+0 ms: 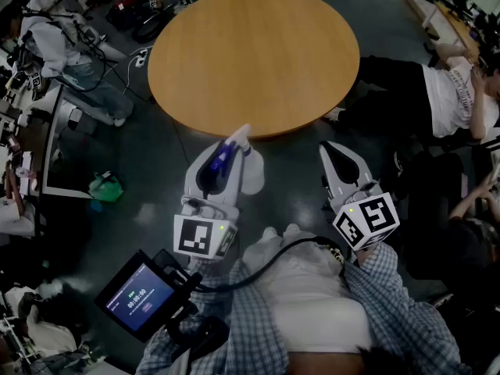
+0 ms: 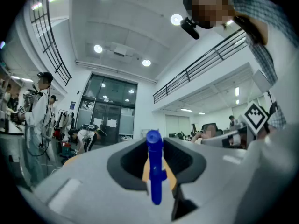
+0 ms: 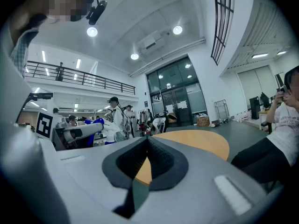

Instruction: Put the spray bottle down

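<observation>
The spray bottle (image 1: 251, 174) has a white body and a blue spray head (image 1: 221, 160). My left gripper (image 1: 234, 143) is shut on it and holds it in the air, just short of the near edge of the round wooden table (image 1: 254, 53). In the left gripper view the blue head (image 2: 154, 167) stands upright between the jaws of my left gripper (image 2: 154, 141). To its right my right gripper (image 1: 332, 148) is shut with nothing in it, also just off the table's edge. In the right gripper view my right gripper (image 3: 148, 141) points level at the table top (image 3: 201, 143).
A seated person in a white shirt (image 1: 457, 92) is close to the table's right side. More people and gear (image 1: 70, 45) crowd the floor at the left, near a green bag (image 1: 105, 186). A small screen (image 1: 139, 294) hangs at my lower left.
</observation>
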The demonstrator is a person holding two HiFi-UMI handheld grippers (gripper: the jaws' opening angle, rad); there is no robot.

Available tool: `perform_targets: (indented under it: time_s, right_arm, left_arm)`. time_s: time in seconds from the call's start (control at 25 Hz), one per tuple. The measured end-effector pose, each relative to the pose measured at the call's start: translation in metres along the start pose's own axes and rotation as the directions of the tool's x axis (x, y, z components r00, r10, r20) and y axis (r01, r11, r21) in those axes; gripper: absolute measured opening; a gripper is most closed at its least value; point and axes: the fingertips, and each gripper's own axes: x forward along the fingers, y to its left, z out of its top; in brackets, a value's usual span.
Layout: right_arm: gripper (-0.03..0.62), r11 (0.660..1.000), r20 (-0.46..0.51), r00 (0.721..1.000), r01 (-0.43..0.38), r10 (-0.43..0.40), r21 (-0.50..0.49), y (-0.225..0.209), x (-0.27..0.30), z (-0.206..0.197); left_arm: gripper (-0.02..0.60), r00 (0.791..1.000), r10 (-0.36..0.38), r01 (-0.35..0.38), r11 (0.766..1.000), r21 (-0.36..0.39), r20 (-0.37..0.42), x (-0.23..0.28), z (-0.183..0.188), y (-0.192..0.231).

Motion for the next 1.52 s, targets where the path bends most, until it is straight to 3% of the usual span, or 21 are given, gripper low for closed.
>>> perform_targets:
  time_s: [0.84,1.52]
  right_arm:
    - [0.005,1.0,-0.007,1.0,0.011,-0.01,0.021,-0.003,0.003,-0.009]
    - [0.005,0.999,-0.012,1.0,-0.027,0.027,0.03,-0.017,-0.014,-0.011]
  left_arm:
    - [0.104,1.0,-0.014,0.014,1.0,0.002,-0.012,0.0,-0.007,0.0]
    - [0.104,0.999,0.052,-0.052,0.998,0.023,0.012,-0.001,0.002,-0.006]
